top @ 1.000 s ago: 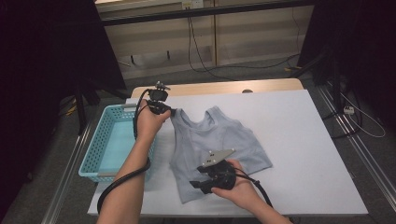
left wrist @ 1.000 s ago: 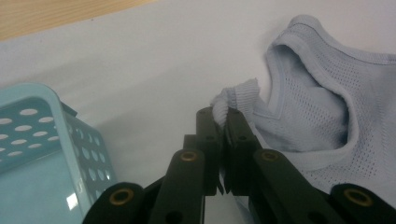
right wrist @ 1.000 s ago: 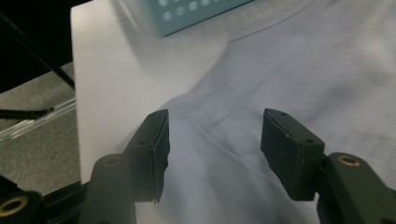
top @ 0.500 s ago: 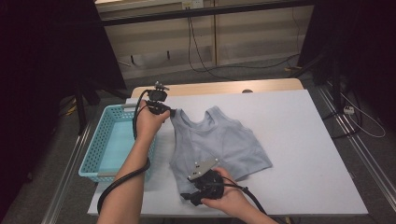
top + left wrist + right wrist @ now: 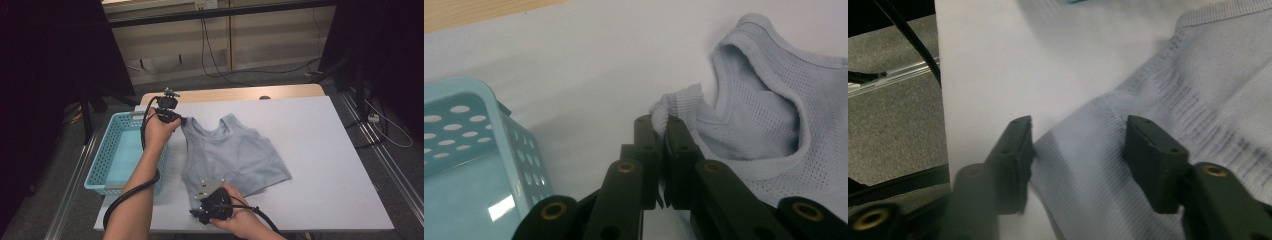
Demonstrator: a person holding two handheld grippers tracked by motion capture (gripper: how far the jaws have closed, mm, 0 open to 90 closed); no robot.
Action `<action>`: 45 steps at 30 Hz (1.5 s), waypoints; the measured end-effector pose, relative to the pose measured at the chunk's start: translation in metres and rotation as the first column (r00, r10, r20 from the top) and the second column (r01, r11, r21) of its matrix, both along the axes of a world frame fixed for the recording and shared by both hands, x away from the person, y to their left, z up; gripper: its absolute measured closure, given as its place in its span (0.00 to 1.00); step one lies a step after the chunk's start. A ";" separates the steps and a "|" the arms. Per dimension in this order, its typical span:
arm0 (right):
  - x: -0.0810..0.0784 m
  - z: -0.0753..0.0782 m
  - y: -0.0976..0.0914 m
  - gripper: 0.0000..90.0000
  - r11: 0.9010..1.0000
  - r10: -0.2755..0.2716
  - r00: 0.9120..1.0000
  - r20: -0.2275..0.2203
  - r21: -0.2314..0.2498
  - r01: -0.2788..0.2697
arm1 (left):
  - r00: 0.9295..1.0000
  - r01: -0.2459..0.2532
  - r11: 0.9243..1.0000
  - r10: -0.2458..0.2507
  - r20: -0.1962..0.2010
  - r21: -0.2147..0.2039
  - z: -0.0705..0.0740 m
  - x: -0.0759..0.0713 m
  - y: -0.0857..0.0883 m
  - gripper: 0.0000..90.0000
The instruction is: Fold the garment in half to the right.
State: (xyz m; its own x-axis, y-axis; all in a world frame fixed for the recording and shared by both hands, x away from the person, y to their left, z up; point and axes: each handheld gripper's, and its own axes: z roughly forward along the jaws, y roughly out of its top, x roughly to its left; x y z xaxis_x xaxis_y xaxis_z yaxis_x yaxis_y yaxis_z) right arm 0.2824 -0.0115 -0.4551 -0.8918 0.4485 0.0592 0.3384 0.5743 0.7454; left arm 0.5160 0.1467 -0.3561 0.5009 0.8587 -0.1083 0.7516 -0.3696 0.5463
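A blue basket (image 5: 120,155) sits at the worktop's (image 5: 320,150) left edge, just left of the left tongs (image 5: 184,120); in the left gripper view its perforated wall (image 5: 479,145) rises just beside them, apart from the jaws.

The left tongs, held in the left hand (image 5: 159,131), lie near the far left corner of the worktop and point toward the top (image 5: 232,155). They are clenched on a shoulder strap (image 5: 674,107) of the top: in the left gripper view the two black jaws stand pressed together with the ribbed strap end bunched between their tips. Right of those tongs the armhole and neckline open out, and the pale blue-grey mesh cloth spreads flat over the white worktop, reaching from them toward the near edge.

The right tongs (image 5: 197,212), in the right hand (image 5: 240,220), lie at the near edge of the worktop, at the top's lower left hem corner. Their jaws have just been closing, but they are not yet gripping: in the right gripper view the hem corner (image 5: 1083,150) lies between the two pads, the left pad (image 5: 1015,145) touching or nearly touching the cloth's edge, the right one resting over the fabric, with a wide span of cloth between them. Bare worktop lies left of these tongs, then the floor.
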 end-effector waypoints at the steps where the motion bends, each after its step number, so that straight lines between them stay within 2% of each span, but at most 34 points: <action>1: 0.000 0.000 0.000 0.59 1.000 -0.001 1.000 0.001 0.002 0.001 | 1.000 0.002 1.000 -0.002 -0.001 0.002 0.000 0.000 0.000 0.96; 3: 0.000 0.000 0.001 0.68 1.000 -0.004 1.000 -0.002 0.003 0.004 | 1.000 0.001 1.000 -0.001 -0.002 0.004 -0.001 0.000 0.000 0.96; 7: 0.001 0.001 0.002 0.92 1.000 0.014 1.000 -0.016 0.014 -0.013 | 1.000 0.001 1.000 -0.001 -0.001 0.012 -0.001 0.000 -0.001 0.96; 9: 0.002 0.002 0.002 0.95 1.000 0.009 0.999 -0.036 0.016 -0.009 | 1.000 0.004 1.000 -0.004 0.002 0.015 -0.001 0.001 -0.002 0.96; 11: 0.003 0.004 0.001 0.96 1.000 0.013 0.999 -0.034 0.014 -0.012 | 1.000 0.008 1.000 -0.008 0.006 0.019 -0.001 0.001 -0.002 0.96; 14: 0.004 0.007 -0.001 0.96 0.999 0.004 0.999 -0.041 0.036 -0.003 | 1.000 0.005 1.000 -0.005 0.006 0.020 -0.002 0.002 -0.002 0.96; 18: 0.004 0.019 -0.005 0.96 0.997 0.010 0.999 -0.035 0.080 -0.007 | 1.000 0.003 1.000 -0.003 0.002 0.027 -0.003 0.002 0.001 0.96; 21: 0.000 0.029 -0.007 0.96 0.994 0.020 1.000 -0.021 0.108 -0.017 | 1.000 0.005 0.999 -0.005 -0.003 0.049 -0.006 0.003 0.001 0.96; 26: -0.002 0.040 -0.014 0.96 0.991 0.017 1.000 -0.006 0.132 -0.016 | 1.000 0.000 0.998 0.000 -0.010 0.064 -0.009 0.005 0.000 0.96; 37: -0.003 0.054 -0.025 0.97 0.983 -0.004 1.000 0.011 0.181 0.002 | 1.000 -0.012 0.994 0.014 -0.015 0.105 -0.003 0.011 0.001 0.96; 42: -0.001 0.069 -0.038 0.96 0.968 -0.044 0.999 0.022 0.250 0.037 | 0.999 -0.016 0.993 0.020 -0.032 0.116 -0.008 0.015 0.002 0.96; 43: 0.000 0.074 -0.044 0.96 0.961 -0.062 0.998 0.025 0.270 0.053 | 0.999 -0.017 0.993 0.022 -0.039 0.113 -0.008 0.016 0.002 0.96; 45: 0.002 0.080 -0.052 0.96 0.955 -0.094 0.995 0.037 0.286 0.079 | 0.999 -0.019 0.994 0.024 -0.048 0.110 -0.007 0.018 0.002 0.96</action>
State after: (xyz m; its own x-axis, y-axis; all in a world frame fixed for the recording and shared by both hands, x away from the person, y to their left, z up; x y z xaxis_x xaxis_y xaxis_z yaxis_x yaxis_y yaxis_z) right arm 0.2840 -0.0639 -0.3751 -0.8553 0.4952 0.1522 0.3362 0.3070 0.8903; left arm 0.5339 0.1484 -0.3635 0.4785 0.8773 -0.0369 0.7851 -0.4086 0.4655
